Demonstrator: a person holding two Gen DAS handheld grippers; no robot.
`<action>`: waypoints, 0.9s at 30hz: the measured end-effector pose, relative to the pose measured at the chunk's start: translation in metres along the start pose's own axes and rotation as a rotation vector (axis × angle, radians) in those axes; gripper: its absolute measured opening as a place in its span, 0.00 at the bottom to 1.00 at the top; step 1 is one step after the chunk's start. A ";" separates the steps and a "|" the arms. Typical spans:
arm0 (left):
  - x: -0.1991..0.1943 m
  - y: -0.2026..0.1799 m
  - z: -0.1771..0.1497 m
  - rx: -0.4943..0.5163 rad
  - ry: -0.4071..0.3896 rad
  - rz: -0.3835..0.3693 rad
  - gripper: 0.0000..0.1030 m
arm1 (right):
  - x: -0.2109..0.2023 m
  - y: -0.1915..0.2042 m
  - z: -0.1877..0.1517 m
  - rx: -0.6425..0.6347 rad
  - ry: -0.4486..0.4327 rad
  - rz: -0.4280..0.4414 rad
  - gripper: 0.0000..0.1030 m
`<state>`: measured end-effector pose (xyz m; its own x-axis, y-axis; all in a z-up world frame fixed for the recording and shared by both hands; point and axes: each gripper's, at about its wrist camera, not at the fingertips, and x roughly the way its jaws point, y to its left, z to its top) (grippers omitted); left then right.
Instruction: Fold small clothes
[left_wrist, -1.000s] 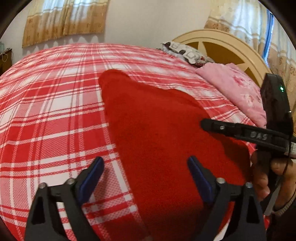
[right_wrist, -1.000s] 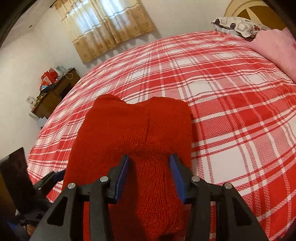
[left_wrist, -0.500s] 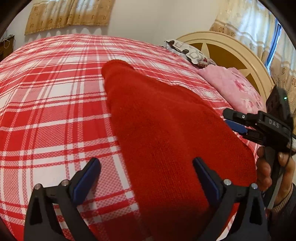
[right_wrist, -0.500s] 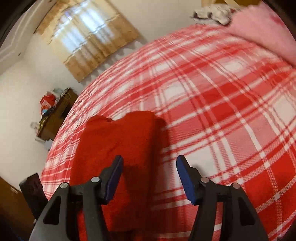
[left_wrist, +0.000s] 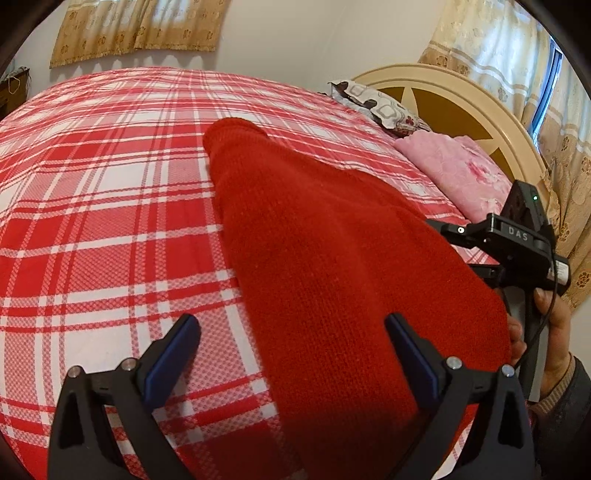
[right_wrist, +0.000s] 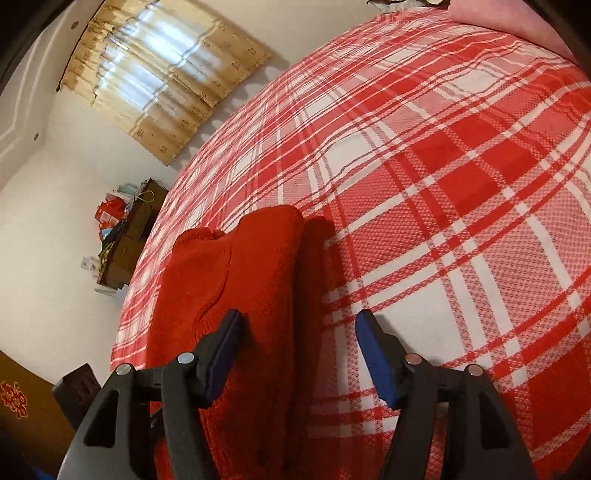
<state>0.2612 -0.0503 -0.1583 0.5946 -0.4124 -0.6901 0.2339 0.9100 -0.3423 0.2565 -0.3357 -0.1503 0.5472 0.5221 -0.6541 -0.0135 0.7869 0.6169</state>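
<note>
Right gripper (right_wrist: 295, 343) tilted down, just opened, over red knit (right_wrist: 255, 295).

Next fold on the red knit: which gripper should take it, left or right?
Probably right. The right gripper, its jaws just opened and empty, straddles the red knit garment at its long edge. The left gripper is open too, sitting over the cloth's near end.

text: "DAS" | on: right claw (left_wrist: 448, 251) body

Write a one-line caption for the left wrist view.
Open left gripper over a red knitted garment on a plaid bedspread.
</note>
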 end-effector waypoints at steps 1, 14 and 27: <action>-0.003 0.001 -0.001 -0.008 -0.013 0.010 0.99 | 0.000 0.000 -0.001 -0.002 0.001 0.008 0.62; -0.007 0.008 -0.006 -0.038 -0.024 0.013 0.95 | 0.031 0.006 0.012 -0.020 0.051 0.069 0.54; 0.002 -0.009 -0.002 0.022 0.008 -0.077 0.73 | 0.042 -0.003 0.015 0.014 0.068 0.133 0.39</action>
<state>0.2590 -0.0590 -0.1577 0.5683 -0.4812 -0.6675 0.2956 0.8764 -0.3801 0.2923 -0.3208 -0.1728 0.4832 0.6432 -0.5939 -0.0704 0.7047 0.7060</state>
